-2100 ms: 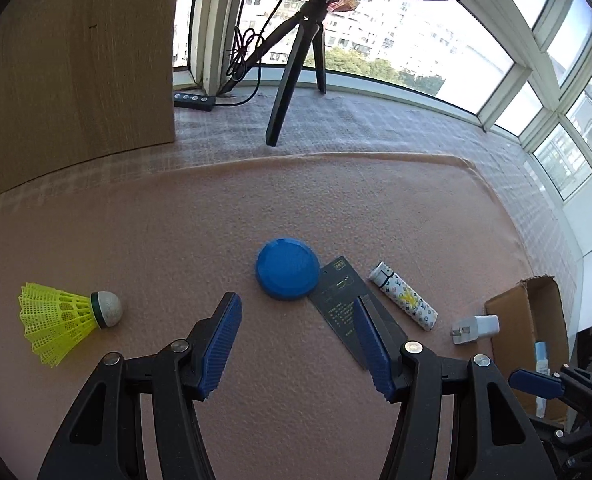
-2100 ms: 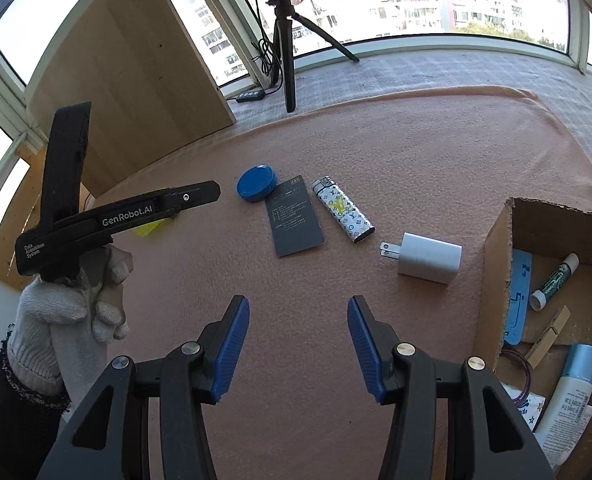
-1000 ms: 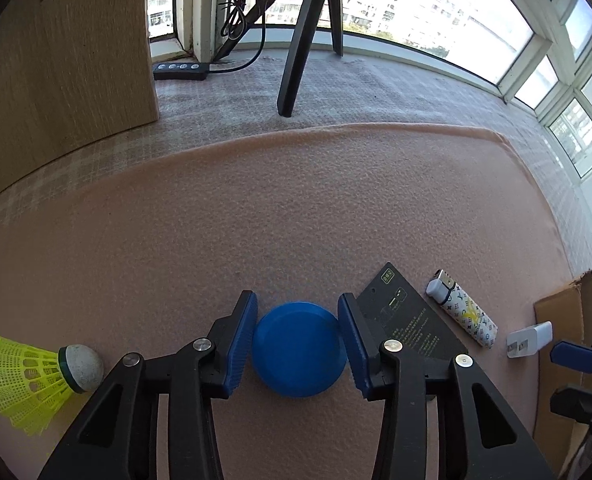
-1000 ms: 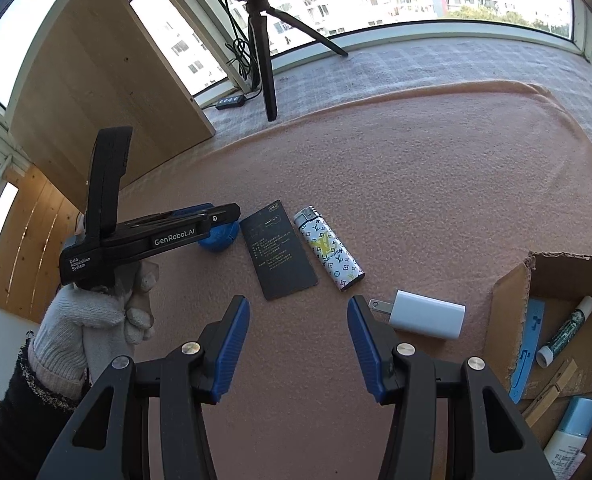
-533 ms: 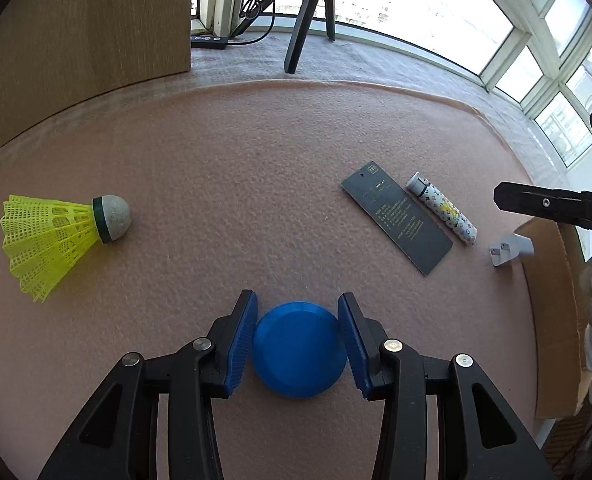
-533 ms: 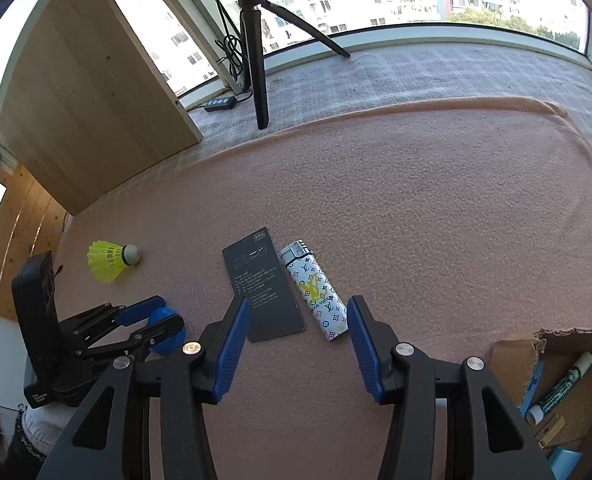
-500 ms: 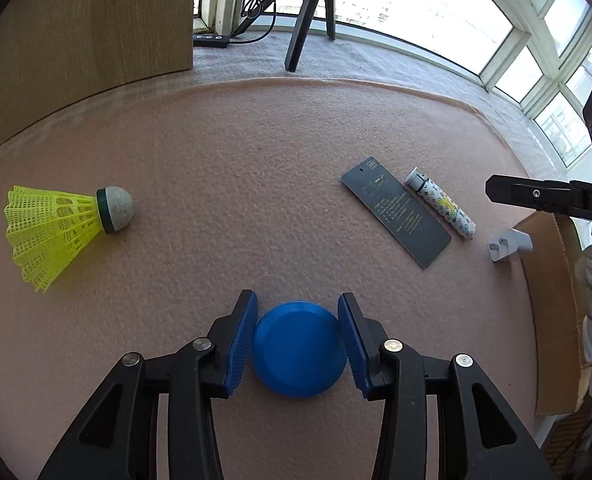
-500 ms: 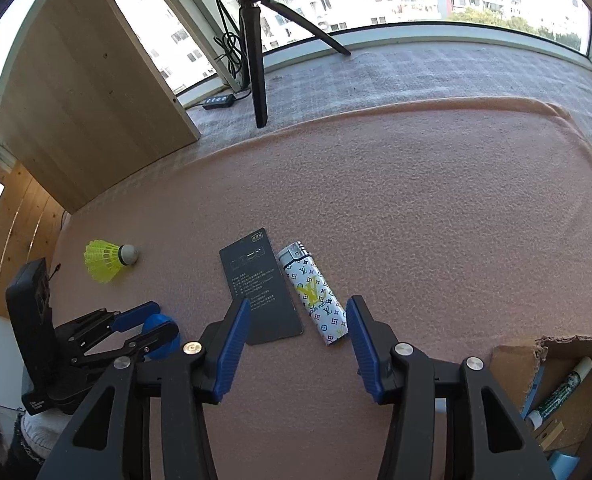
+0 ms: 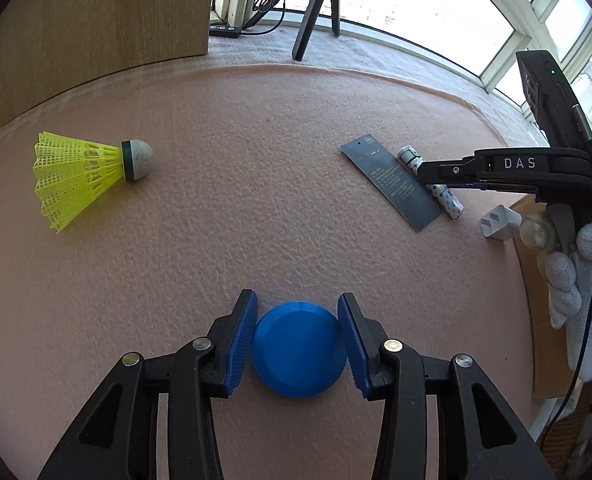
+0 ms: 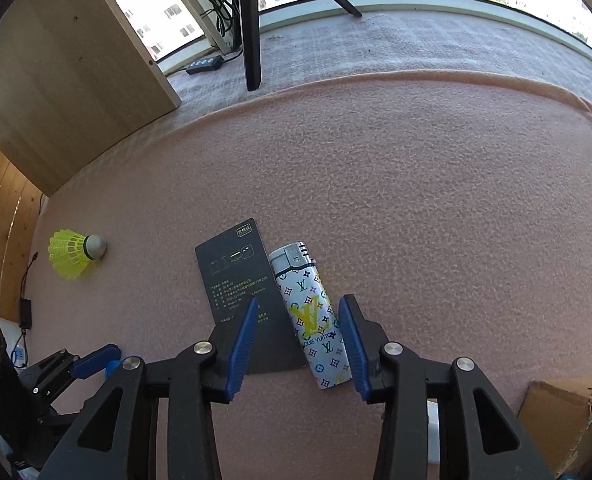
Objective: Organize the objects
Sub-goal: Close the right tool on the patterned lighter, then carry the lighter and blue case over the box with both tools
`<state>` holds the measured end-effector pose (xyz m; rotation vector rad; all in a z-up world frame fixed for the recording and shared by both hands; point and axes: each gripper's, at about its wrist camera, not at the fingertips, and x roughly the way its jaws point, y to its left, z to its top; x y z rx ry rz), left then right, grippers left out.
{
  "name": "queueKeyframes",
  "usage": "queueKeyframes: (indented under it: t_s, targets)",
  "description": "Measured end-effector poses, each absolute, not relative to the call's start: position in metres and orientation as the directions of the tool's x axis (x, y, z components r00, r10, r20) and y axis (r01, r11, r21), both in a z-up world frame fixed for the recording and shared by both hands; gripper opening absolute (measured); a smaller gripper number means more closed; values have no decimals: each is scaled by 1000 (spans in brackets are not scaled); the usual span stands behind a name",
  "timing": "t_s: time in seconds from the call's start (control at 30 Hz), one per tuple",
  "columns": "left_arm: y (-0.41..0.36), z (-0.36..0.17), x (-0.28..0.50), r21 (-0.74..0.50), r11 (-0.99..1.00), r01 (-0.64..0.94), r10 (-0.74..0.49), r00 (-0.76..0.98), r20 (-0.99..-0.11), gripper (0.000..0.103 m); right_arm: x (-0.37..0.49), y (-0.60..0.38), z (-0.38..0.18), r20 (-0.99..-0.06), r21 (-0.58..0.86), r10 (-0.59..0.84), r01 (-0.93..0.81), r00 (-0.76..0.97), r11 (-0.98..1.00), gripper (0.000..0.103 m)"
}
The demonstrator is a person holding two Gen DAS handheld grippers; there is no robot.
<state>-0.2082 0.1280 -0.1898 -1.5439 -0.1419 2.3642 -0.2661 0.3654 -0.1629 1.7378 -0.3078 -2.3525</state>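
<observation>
My left gripper (image 9: 298, 340) is shut on a round blue disc (image 9: 299, 350), held just over the pink mat (image 9: 256, 168). My right gripper (image 10: 299, 320) hangs low over a white patterned lighter (image 10: 310, 314), jaws closing. The lighter lies between them, close to the right pad. The left pad sits over a black card (image 10: 236, 280) beside the lighter, apart from it. From the left wrist, the right gripper (image 9: 422, 170) hides the middle of the lighter (image 9: 452, 202) next to the card (image 9: 392, 182). A yellow shuttlecock (image 9: 84, 176) lies far left.
A white charger (image 9: 500, 222) lies by a cardboard box (image 9: 536, 280) at the right, near a gloved hand (image 9: 572, 280). A tripod leg (image 10: 250, 20), a power strip (image 10: 206, 64) and a wooden panel (image 10: 68, 68) stand beyond the mat's far edge.
The left gripper closed on the blue disc and carried it away from the card. The right gripper moved from near the charger to low over the lighter, and its jaws narrowed.
</observation>
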Motion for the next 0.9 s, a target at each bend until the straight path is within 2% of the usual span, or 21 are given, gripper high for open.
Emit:
queueKeyframes:
  t_s: [0.13, 0.6, 0.63, 0.7, 0.73, 0.77, 0.9]
  targets:
    - [128, -190, -205, -253, -946, -204, 314, -368, -875, 45, -263, 366, -163, -923, 250, -252, 44, -291, -967, 22]
    - [135, -188, -172, -263, -932, -249, 338, -339, -878, 45, -201, 365, -161, -904, 308, -296, 10, -307, -951, 21]
    - [136, -187, -170, -264, -928, -263, 343, -329, -880, 47, -194, 363, -160, -904, 310, -299, 16, -306, -951, 21]
    - [137, -185, -164, -255, -924, -284, 343, -323, -882, 59, -178, 360, -160, -902, 313, -305, 24, -306, -949, 21]
    - [136, -185, -160, -250, -927, -280, 338, -331, -881, 70, -172, 359, -160, -900, 319, -311, 24, -305, -948, 21]
    - [134, -184, -157, -245, -930, -275, 331, -336, -881, 74, -164, 358, -159, -898, 325, -316, 23, -305, -945, 21]
    - [126, -186, -146, -237, -938, -254, 316, -343, -884, 74, -143, 355, -158, -897, 339, -332, 27, -291, -940, 21]
